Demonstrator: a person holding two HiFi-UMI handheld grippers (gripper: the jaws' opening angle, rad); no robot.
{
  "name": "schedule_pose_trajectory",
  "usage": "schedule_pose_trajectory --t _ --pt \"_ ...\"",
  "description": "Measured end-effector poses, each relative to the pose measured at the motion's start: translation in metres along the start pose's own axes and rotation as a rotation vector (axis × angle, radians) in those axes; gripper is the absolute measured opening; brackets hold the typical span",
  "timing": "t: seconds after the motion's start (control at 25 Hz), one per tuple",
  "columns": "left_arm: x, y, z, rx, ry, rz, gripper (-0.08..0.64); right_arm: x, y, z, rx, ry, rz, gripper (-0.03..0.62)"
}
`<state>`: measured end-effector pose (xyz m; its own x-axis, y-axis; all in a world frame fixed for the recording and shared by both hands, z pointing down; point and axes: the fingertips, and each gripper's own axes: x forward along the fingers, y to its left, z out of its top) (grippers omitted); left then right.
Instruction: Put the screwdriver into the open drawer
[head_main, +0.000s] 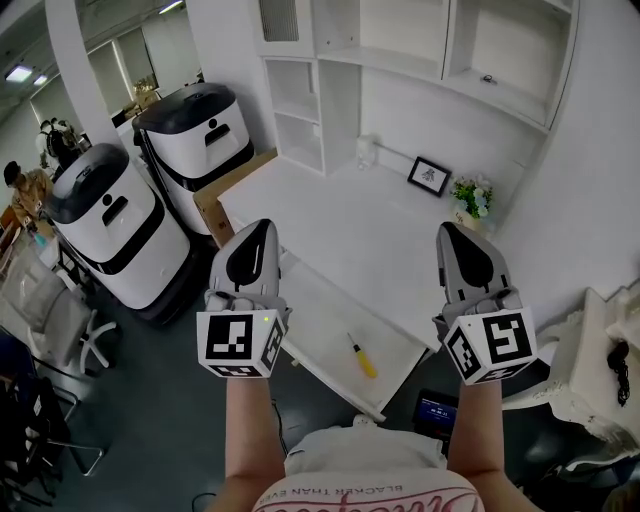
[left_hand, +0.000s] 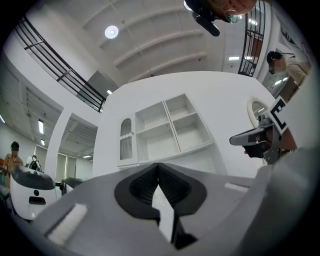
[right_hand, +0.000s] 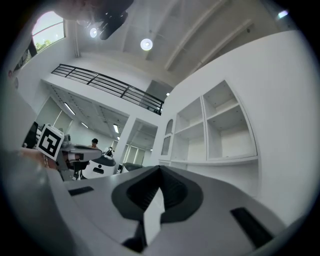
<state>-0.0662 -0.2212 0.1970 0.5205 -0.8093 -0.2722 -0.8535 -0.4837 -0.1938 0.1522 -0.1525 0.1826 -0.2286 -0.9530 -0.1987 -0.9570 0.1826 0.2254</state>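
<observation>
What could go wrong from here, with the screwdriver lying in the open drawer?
1. The screwdriver lies loose toward the front of the drawer; a hard push shut could roll or jam it.
2. The drawer sticks out toward the person's body, so a step forward might knock it.

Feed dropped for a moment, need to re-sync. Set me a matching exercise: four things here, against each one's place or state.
1 screwdriver
2 picture frame
3 cardboard box
4 right gripper

A shut, nothing held
B in the open drawer
C by the desk's left end
D on the desk, at the back

Pairs: 1-B, 2-D, 3-C, 4-A
</observation>
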Motion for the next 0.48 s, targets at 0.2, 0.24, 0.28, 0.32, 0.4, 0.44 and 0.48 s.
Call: schedule_pose_trajectory --t 0.2,0.24,0.28,0.32,0.4,0.44,0.48 --pt "-0.006 0.001 0.005 0.010 -0.014 0.008 0.009 -0.003 0.006 -0.003 -0.016 0.017 0.009 0.006" --pt "-0.007 0.001 0.005 0.014 -0.017 0.010 0.009 -0.003 0.007 -0.003 -0.014 0.017 0.012 0.008" --pt "-0.007 0.002 0.006 0.017 -0.020 0.013 0.009 -0.002 0.008 -0.003 -0.012 0.016 0.013 0.007" --pt "-0.008 0.003 0.006 0.017 -0.022 0.014 0.009 -0.002 0.009 -0.004 -0.009 0.015 0.013 0.006" --pt "-0.009 0.004 0.006 0.014 -0.023 0.016 0.009 -0.001 0.011 -0.005 -0.005 0.014 0.010 0.006" --pt "-0.009 0.005 0.007 0.014 -0.023 0.016 0.009 -0.001 0.011 -0.006 -0.003 0.013 0.006 0.006" --pt "-0.010 0.006 0.007 0.015 -0.023 0.017 0.009 -0.001 0.011 -0.006 -0.002 0.012 0.001 0.007"
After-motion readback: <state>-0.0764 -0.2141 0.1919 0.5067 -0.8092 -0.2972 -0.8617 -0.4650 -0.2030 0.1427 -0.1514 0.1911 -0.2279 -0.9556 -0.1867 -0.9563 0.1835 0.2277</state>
